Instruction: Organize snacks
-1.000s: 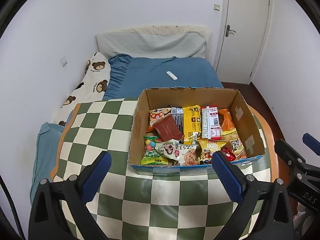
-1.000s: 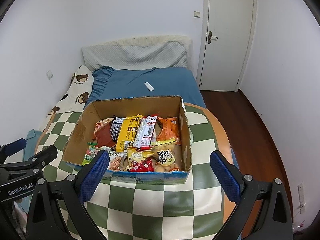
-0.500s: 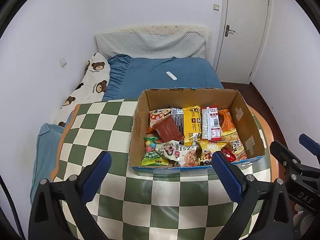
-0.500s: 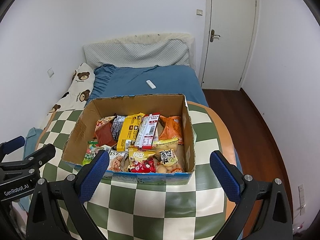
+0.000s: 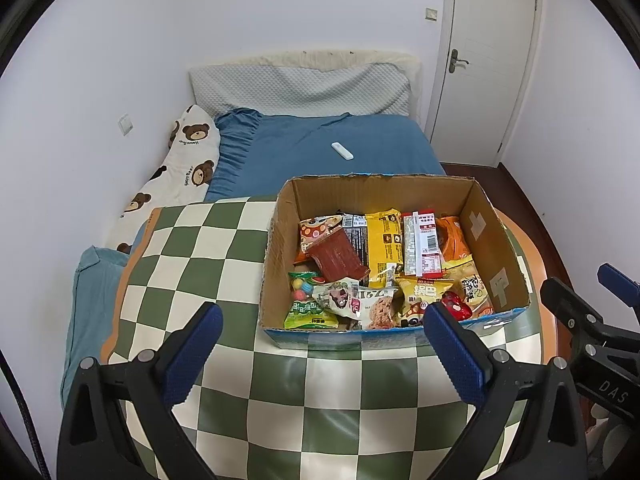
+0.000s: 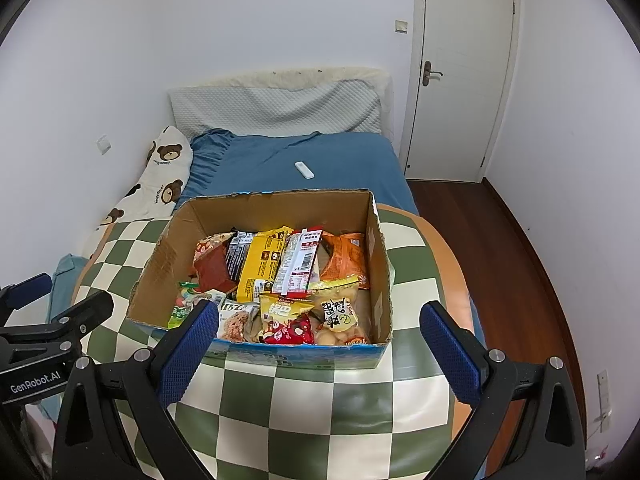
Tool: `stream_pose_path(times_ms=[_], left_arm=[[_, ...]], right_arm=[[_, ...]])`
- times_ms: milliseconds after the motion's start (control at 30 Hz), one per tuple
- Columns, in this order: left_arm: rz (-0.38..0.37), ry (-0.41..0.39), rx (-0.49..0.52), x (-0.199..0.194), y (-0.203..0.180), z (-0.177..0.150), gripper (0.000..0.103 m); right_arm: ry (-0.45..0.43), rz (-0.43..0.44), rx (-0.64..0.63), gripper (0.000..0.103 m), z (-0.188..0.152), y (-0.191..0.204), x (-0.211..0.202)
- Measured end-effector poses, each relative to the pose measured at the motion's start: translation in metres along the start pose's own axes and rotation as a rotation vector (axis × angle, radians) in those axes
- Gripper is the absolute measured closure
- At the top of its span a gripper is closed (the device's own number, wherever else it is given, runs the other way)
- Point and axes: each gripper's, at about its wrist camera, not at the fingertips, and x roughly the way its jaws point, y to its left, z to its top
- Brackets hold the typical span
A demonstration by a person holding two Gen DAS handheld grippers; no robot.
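An open cardboard box [image 5: 280, 248] [image 6: 158, 264] stands on a green-and-cream checkered table [image 5: 188, 256] [image 6: 360, 420]. It is full of snack packets: a yellow packet [image 5: 384, 240] [image 6: 262, 264], a brown-red packet [image 5: 338, 258], a green candy bag [image 5: 310, 314], an orange bag [image 6: 346, 254], a red packet [image 6: 290, 332]. My left gripper [image 5: 322, 354] hovers open in front of the box's near wall, nothing between its blue pads. My right gripper [image 6: 318, 354] is open too, just before the same wall, empty.
Behind the table lies a bed with a blue sheet [image 5: 320, 148], a white remote [image 5: 342, 151] on it, and a bear-print pillow [image 5: 180, 168]. A white door [image 6: 460, 68] and wooden floor [image 6: 500, 248] lie to the right. The table's orange rim [image 6: 456, 272] curves right of the box.
Both grippers drifted slightly back and up; the box sits a little lower and farther in the views. Neither gripper changed its opening.
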Motion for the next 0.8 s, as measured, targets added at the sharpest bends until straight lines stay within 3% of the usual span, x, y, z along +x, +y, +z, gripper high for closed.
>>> stream_pose_path(times_ms=[800], left_arm=[[-0.009, -0.004, 0.006, -0.01, -0.002, -0.002, 0.0]], right_arm=[[0.0, 0.007, -0.006, 0.001, -0.001, -0.001, -0.006]])
